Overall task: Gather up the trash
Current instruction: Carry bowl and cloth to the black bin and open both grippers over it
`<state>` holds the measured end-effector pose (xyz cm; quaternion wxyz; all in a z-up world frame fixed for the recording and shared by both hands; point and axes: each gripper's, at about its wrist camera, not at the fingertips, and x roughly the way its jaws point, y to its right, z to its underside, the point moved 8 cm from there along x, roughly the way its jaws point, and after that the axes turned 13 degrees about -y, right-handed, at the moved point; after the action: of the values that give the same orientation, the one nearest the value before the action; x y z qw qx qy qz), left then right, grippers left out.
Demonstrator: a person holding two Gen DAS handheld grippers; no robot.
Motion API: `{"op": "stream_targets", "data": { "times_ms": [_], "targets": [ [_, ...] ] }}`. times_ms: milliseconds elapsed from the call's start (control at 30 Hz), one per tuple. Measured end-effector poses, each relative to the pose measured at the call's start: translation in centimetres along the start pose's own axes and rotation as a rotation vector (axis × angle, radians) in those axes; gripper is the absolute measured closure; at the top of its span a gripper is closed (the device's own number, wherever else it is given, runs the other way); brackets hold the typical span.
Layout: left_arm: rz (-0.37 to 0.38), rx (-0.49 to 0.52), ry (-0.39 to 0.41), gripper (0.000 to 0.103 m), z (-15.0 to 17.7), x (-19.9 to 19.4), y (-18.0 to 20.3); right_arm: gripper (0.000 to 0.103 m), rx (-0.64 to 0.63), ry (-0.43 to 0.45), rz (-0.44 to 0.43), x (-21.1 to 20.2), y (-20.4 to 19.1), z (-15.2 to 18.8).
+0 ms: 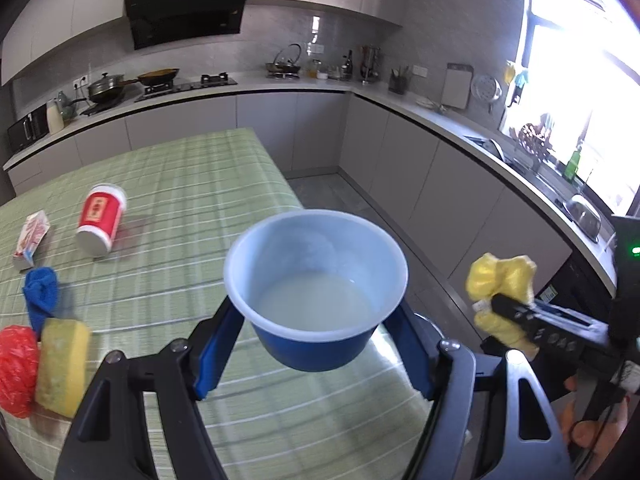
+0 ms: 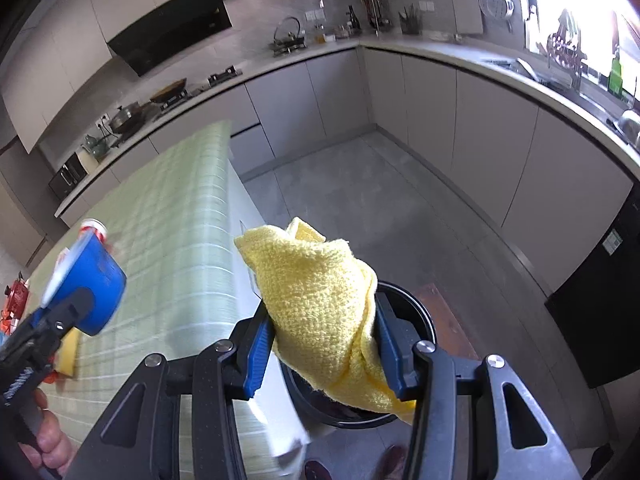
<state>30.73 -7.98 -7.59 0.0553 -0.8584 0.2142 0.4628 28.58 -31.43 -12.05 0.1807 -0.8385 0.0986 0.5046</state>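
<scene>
Left claw (image 1: 316,344) clamps blue cup (image 1: 316,292) over bench (image 1: 180,184) edge. Right claw (image 2: 320,344) pinches yellow cloth (image 2: 316,300) above black bin (image 2: 416,320) beside bench.

Left gripper (image 1: 316,328): black frame, blue fingers (image 1: 218,352), silver screws; right gripper (image 2: 320,344) alike.

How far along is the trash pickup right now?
Nothing visibly binned yet. In hand: the left gripper holds a blue cup; the right gripper holds a yellow cloth above the black bin. Left on the table: red cup, carton, blue cloth, sponge, red bag.
</scene>
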Motion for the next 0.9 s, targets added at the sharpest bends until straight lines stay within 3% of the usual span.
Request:
{"op": "stream_targets", "data": {
  "times_ms": [267, 467, 567, 633, 900],
  "targets": [
    [-0.012, -0.017, -0.06, 0.03, -0.1, 4.0, 6.6, 0.053, -0.068, -0.123, -0.045, 5.6, 4.0, -0.9],
    [-0.035, -0.028, -0.119, 0.029, 0.7, 7.3, 9.5, 0.052, -0.139, -0.197, -0.069, 9.3, 5.6, -0.4],
    [-0.069, -0.032, -0.154, 0.028, 1.2, 8.8, 9.9, 0.04, -0.162, -0.227, -0.078, 11.1, 6.2, -0.1],
    [-0.092, -0.037, -0.191, 0.027, 1.6, 9.9, 10.0, 0.025, -0.16, -0.226, -0.085, 11.6, 6.7, -0.3],
    [-0.144, -0.058, -0.237, 0.017, 1.6, 10.8, 10.6, 0.025, -0.112, -0.127, -0.052, 9.4, 9.2, -2.9]
  ]
}}
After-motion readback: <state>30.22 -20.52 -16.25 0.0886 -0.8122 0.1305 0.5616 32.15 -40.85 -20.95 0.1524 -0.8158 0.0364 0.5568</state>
